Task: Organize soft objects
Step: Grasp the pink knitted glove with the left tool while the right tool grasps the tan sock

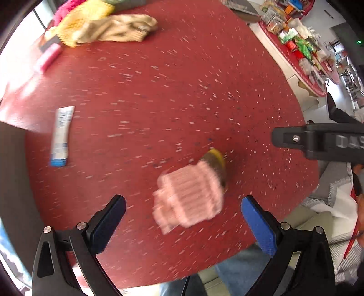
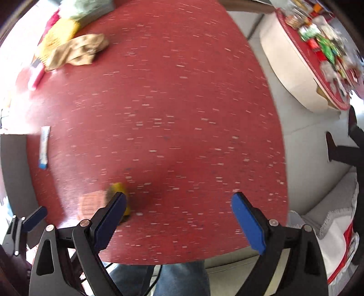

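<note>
The left gripper [image 1: 183, 206] stood with its two fingers spread wide and gripped nothing. Between them, a little ahead of the blue pads [image 1: 258, 224], lay one pink knitted piece [image 1: 190, 197] on the red speckled table [image 1: 173, 95]; motion blur made it impossible to tell whether either pad touched it, though a gap showed on both sides. Partly under the far end of the pink knit sat one small yellow and brown object [image 1: 217, 162], too blurred to identify.

The right gripper [image 2: 178, 205] was likewise wide open and empty, its fingers hanging over bare tabletop near the table's near edge. In its own view the left finger [image 2: 113, 213] overlapped the same yellow object, so contact there could not be judged. Part of the right gripper's black body also showed at the right edge of the left wrist view.

At the far left corner of the table lay a heap of soft things: one beige cloth [image 1: 118, 28] draped against one yellow textured cloth [image 1: 84, 19], with a magenta piece [image 1: 66, 10] behind them. Just beside the heap lay one pink bar-shaped item [image 1: 49, 57]. One white and blue tube [image 1: 60, 136] lay alone near the left edge, well apart from the pink knit. A second red table [image 1: 302, 50], crowded with small packages, stood beyond.
</note>
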{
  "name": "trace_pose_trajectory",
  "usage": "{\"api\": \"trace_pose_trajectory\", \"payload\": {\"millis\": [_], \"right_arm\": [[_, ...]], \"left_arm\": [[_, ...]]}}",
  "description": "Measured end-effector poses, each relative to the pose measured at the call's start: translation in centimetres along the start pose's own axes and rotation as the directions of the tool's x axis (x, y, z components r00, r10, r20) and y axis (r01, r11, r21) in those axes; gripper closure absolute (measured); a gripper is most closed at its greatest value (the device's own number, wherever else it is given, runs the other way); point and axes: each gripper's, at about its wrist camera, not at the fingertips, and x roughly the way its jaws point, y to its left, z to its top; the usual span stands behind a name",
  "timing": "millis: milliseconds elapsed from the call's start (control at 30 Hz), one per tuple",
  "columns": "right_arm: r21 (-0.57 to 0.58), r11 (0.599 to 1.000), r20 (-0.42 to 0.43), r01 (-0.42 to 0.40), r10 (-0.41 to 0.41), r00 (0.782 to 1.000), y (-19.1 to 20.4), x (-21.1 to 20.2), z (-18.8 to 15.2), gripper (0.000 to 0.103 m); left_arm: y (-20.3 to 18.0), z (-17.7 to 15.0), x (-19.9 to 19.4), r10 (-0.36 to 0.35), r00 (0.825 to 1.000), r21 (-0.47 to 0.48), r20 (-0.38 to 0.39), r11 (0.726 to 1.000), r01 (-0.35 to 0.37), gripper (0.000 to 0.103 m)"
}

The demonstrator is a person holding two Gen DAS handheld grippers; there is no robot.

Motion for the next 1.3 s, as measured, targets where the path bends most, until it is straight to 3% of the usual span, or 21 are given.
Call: {"api": "trace_pose_trajectory", "payload": {"millis": [100, 200, 367, 500, 600, 833, 1033, 1300], "right_arm": [[0.026, 1.000, -0.016, 0.014, -0.013, 1.000, -1.7, 0.6, 0.2, 0.008], [0.030, 0.999, -0.023, 0.023, -0.023, 0.999, -2.6, 1.2, 0.9, 0.008], [-0.028, 1.000, -0.002, 0.004, -0.004, 1.000, -1.1, 1.1, 3.2, 0.008], [-0.150, 0.988, 0.022, -0.030, 0.034, 0.999, 2.8, 0.8, 6.6, 0.008], [-0.257, 0.965, 0.047, -0.049, 0.063, 0.997, 6.9, 0.4, 9.9, 0.008], [-0.513, 0.859, 0.135, -0.002, 0.083, 0.987, 17.1, 0.1, 16.7, 0.008], [-0.662, 0.743, 0.220, 0.102, 0.062, 0.974, 23.6, 2.0, 19.5, 0.008], [-0.643, 0.761, 0.194, 0.086, 0.054, 0.980, 26.5, 5.0, 22.4, 0.009]], "left_arm": [[-1.9, 0.2, 2.3, 0.047, 0.999, 0.015, -0.027, 0.999, -0.047, 0.001], [-2.1, 0.0, 3.5, 0.140, 0.990, 0.020, -0.030, 0.990, -0.139, 0.001], [2.6, 0.0, 3.7, 0.171, 0.984, -0.134, -0.057, 0.975, -0.177, 0.001], [6.9, 0.1, 2.8, 0.179, 0.982, -0.288, -0.055, 0.939, -0.187, 0.001], [9.3, 0.2, 2.7, 0.124, 0.990, -0.390, -0.068, 0.910, -0.140, 0.001], [8.9, -0.2, 2.3, 0.120, 0.990, -0.418, -0.070, 0.898, -0.139, 0.001], [9.5, -0.3, 2.1, 0.114, 0.989, -0.436, -0.093, 0.889, -0.143, 0.000], [11.3, 0.4, 2.7, 0.109, 0.989, -0.469, -0.101, 0.872, -0.144, 0.000]]}}
